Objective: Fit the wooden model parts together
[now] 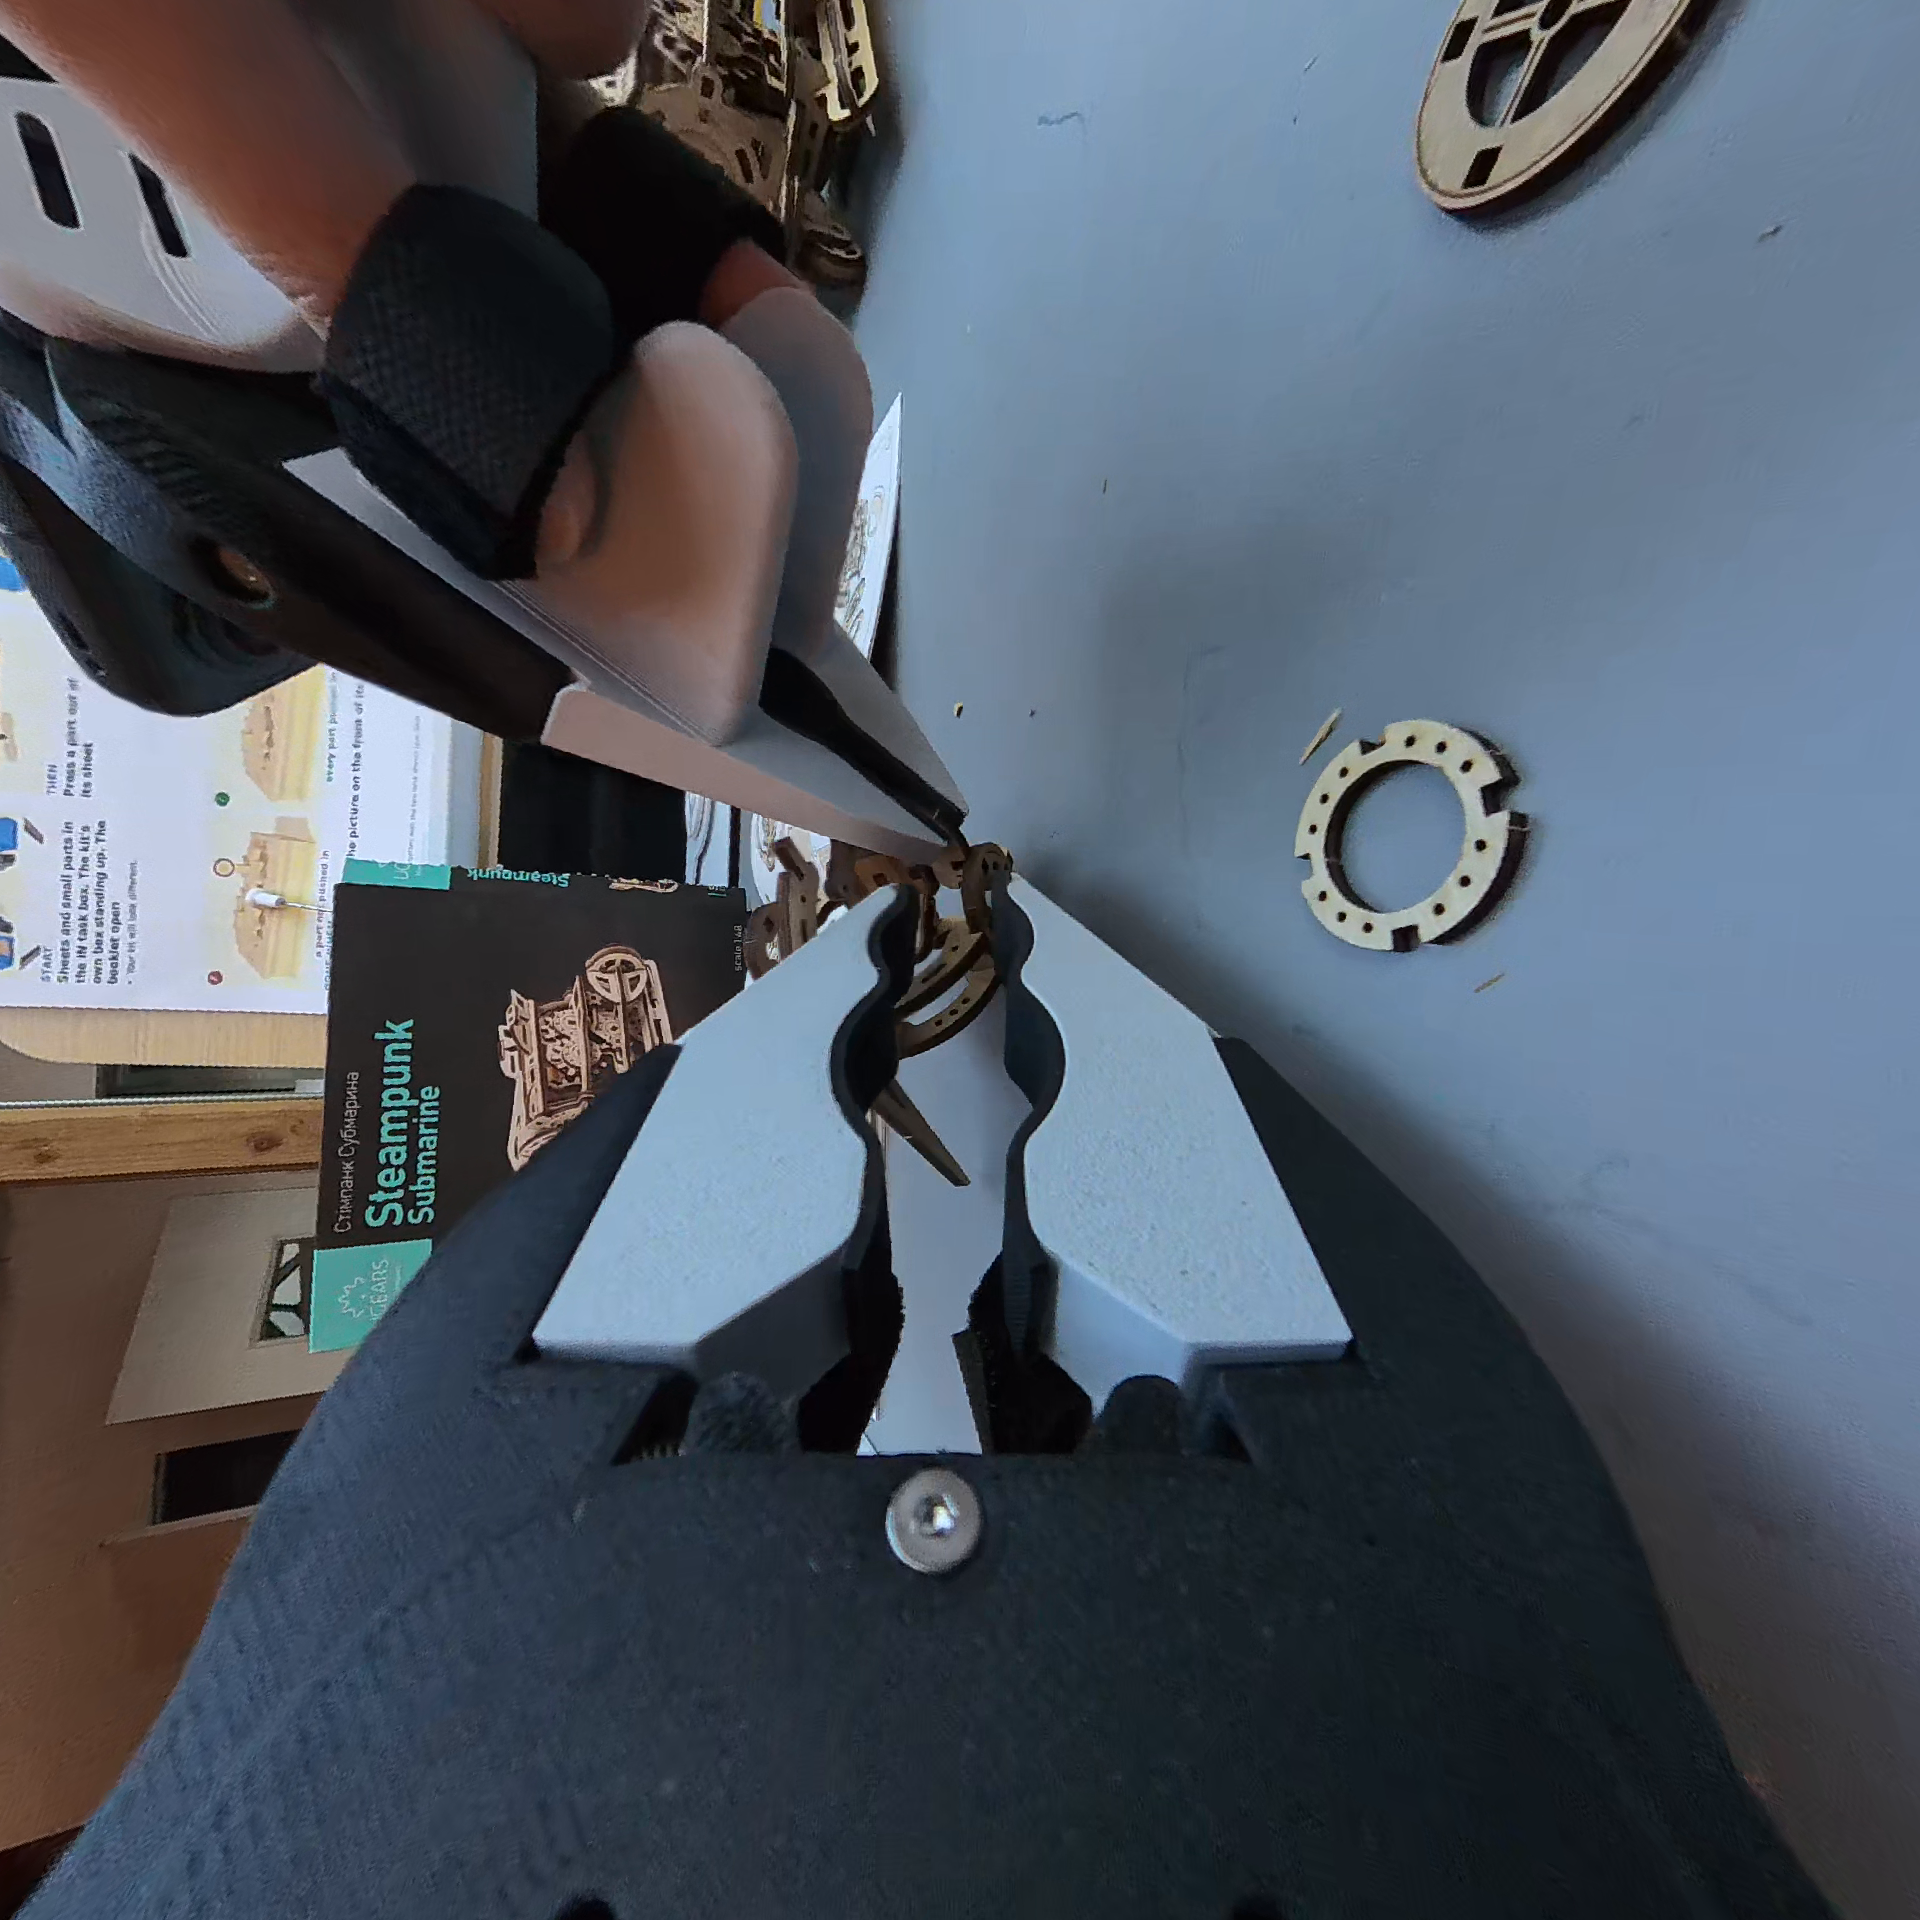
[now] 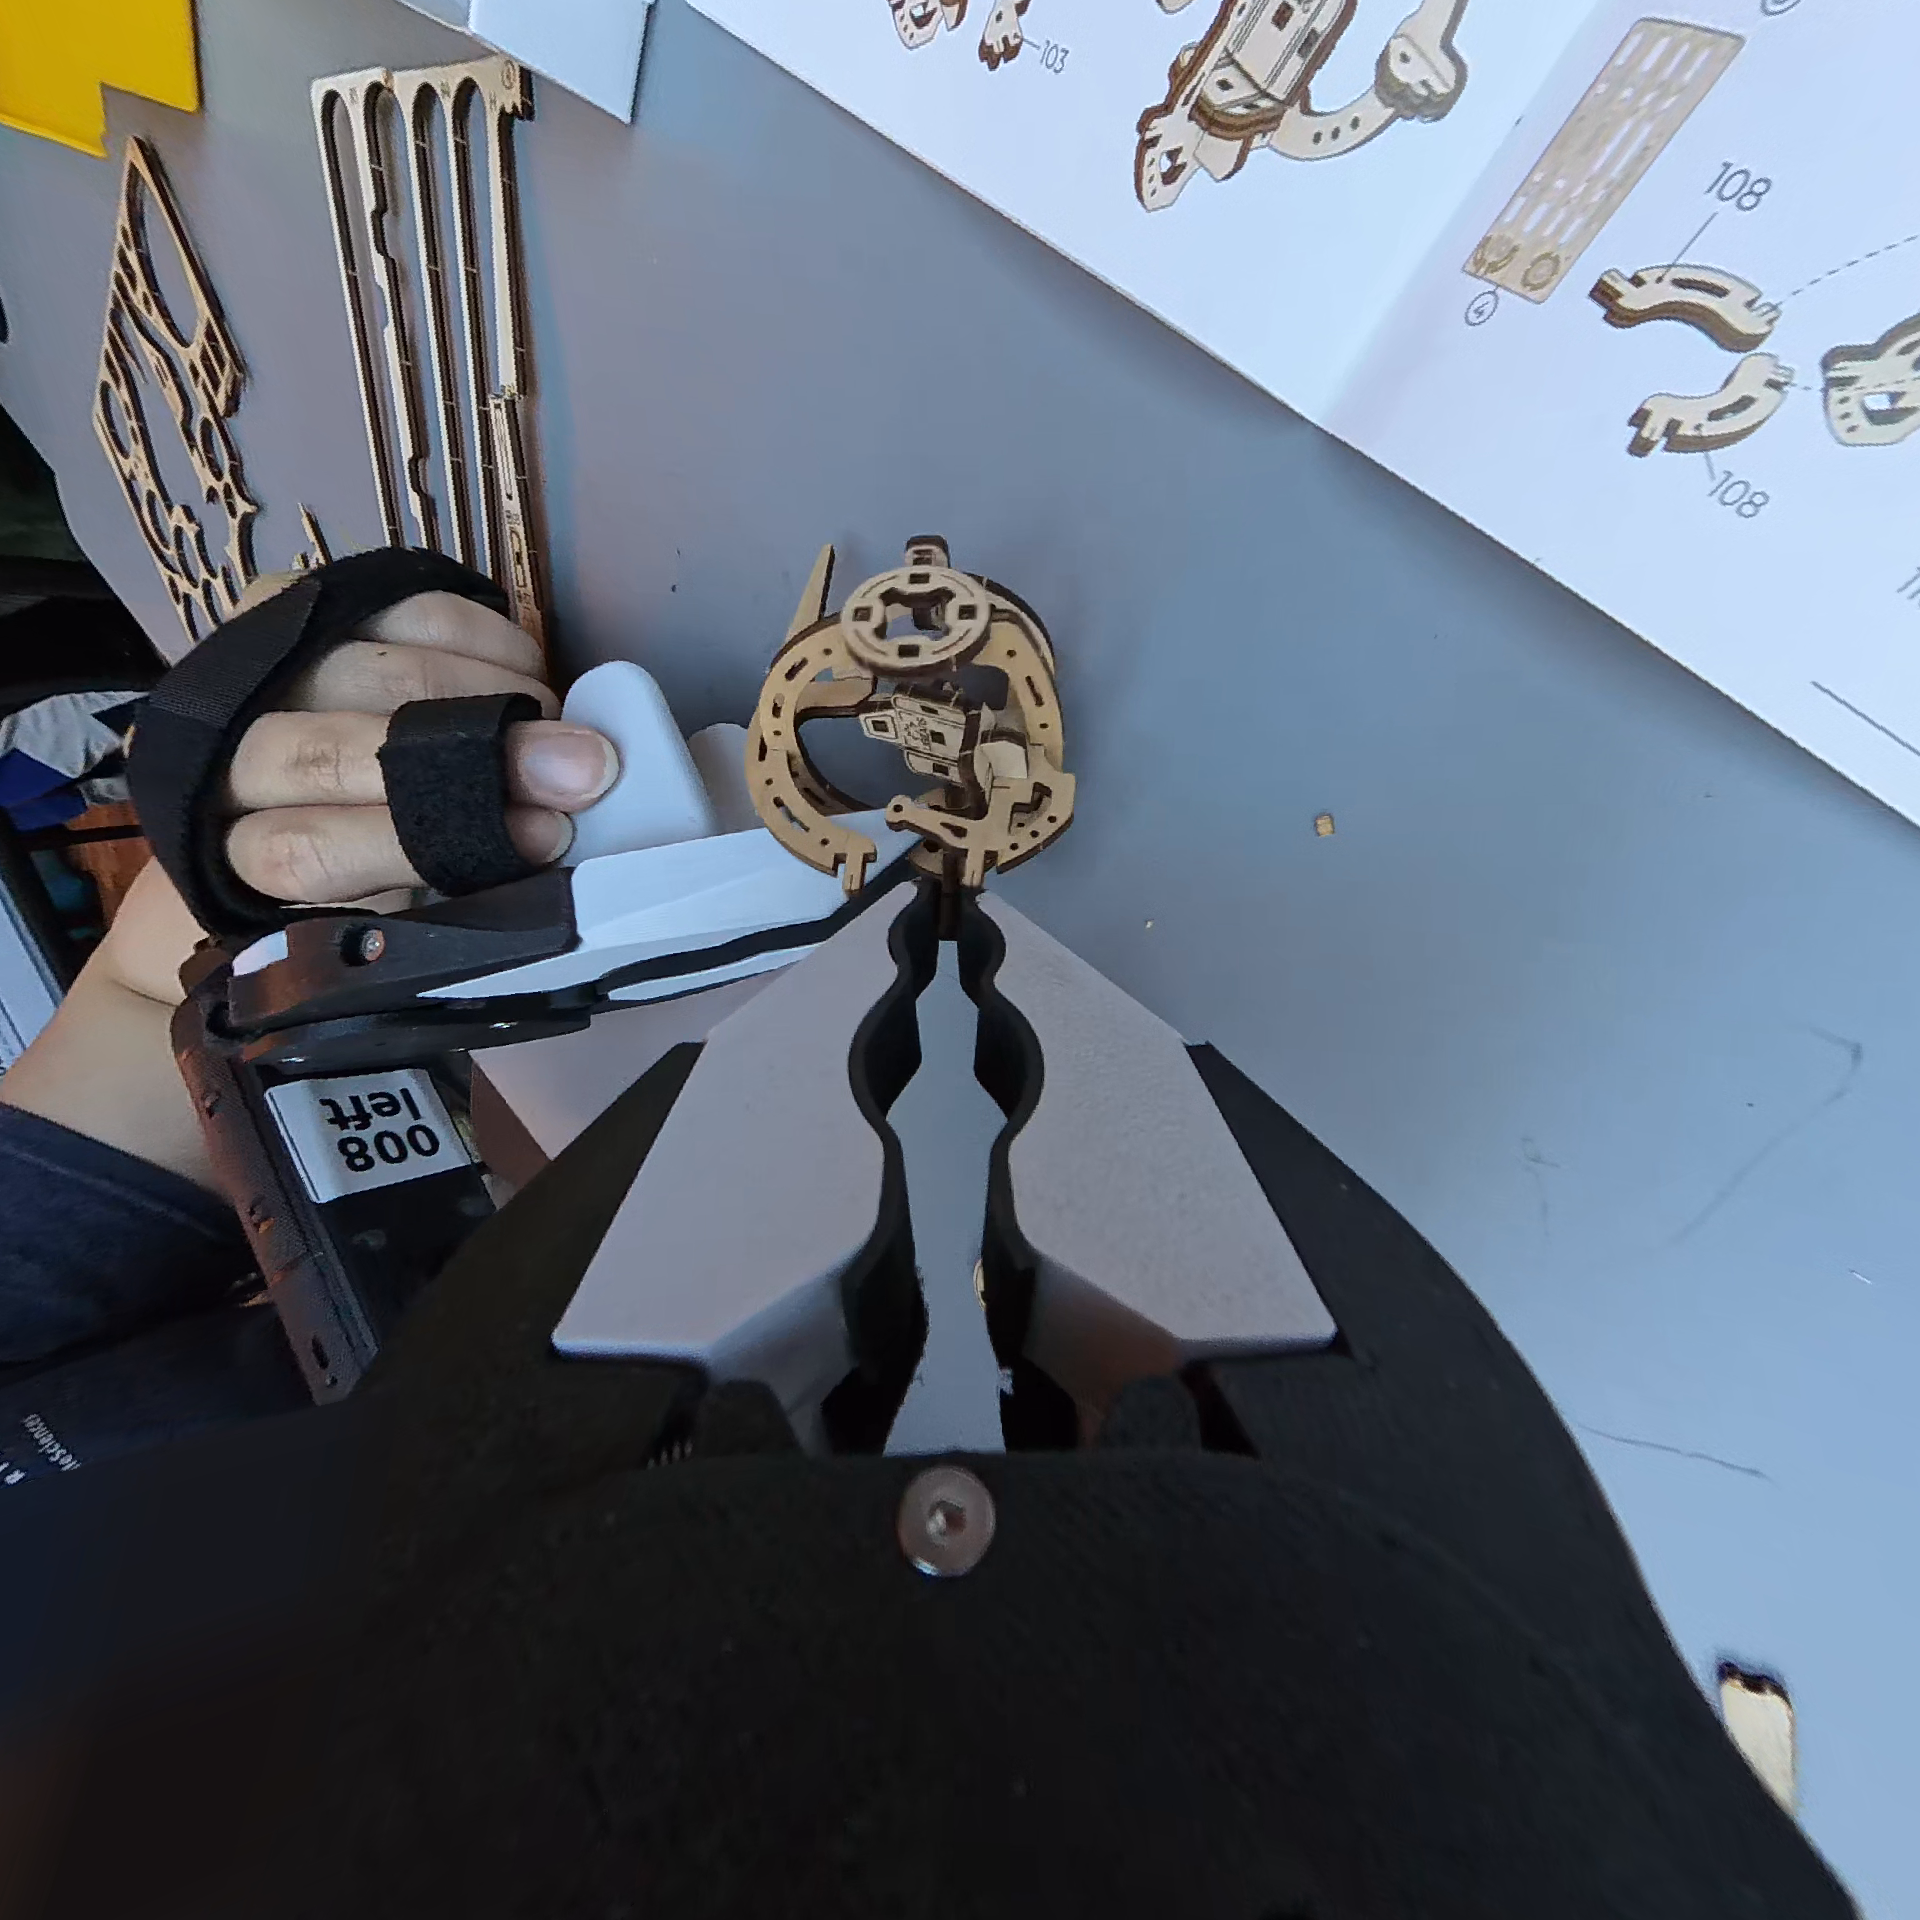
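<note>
left wrist view: my left gripper [image 1: 951, 894], grey fingers with black wavy pads, is pinched on a small pale-brown laser-cut wooden sub-assembly of curved slotted pieces [image 1: 951, 977], held in the air above the grey-blue tabletop [image 1: 1351, 416]. my right gripper [image 1: 951, 826] comes in from the upper left, its thin tips closed and touching the same assembly at its far end. a flat pale wooden ring with small holes and notches [image 1: 1408, 836] lies well apart to the right, and a darker round wooden disc with cut-outs [image 1: 1538, 94] sits at the top edge. a black printed kit booklet [image 1: 499, 1070] lies to the left.

right wrist view: my right gripper [image 2: 948, 904] is pressed together on a thin tab at the bottom of the assembly [image 2: 914, 727], which shows here as a rounded cage of horseshoe-shaped arcs with a small round cap on top. my left gripper [image 2: 883, 862] reaches in from the left, tips at the assembly's lower edge, with my strapped hand [image 2: 384, 748] behind it. a white instruction sheet [image 2: 1351, 260] covers the upper right; empty pale wooden part frames [image 2: 436, 312] lie at the upper left.

i judge i am mid-fit, seating one piece into the cage. the next move calls for a short, straight push while the other tool braces, since the arcs look thin and could snap. open table lies below and to the right; the left side is crowded.
</note>
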Motion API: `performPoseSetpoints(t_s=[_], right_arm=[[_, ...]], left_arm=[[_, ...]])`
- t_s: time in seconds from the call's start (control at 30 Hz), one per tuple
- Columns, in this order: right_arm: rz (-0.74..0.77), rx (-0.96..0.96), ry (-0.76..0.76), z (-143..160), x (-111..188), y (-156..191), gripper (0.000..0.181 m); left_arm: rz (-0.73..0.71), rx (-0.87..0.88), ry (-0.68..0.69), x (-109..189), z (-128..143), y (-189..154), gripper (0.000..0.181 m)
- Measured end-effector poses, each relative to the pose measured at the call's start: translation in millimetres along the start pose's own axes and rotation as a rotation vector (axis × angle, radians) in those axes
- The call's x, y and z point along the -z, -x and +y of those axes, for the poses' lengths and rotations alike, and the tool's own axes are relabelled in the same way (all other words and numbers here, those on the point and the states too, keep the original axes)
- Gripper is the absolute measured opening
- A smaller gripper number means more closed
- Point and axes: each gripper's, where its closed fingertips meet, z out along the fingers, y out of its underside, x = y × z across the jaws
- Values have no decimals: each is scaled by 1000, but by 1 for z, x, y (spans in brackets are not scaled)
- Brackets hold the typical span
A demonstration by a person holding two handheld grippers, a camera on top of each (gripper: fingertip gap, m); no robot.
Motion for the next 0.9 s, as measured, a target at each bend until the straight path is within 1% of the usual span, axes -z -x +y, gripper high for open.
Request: performPoseSetpoints(t_s=[0.27,0.5,0.67,0.8,0.9], right_arm=[[37,57,-8,2,0,-2,1],[93,154,-17,4,0,-3,2],[70,137,-17,4,1,-5,2],[43,140,-18,6,0,-4,2],[40,150,-19,7,-1,-4,2]], left_arm=[[3,4,-3,0,0,-2,12],[-13,-16,-3,-1,-1,-3,12],[-31,-29,2,-3,-3,-2,11],[-13,25,-4,-4,-6,-3,14],[14,54,-7,-5,-8,-5,13]])
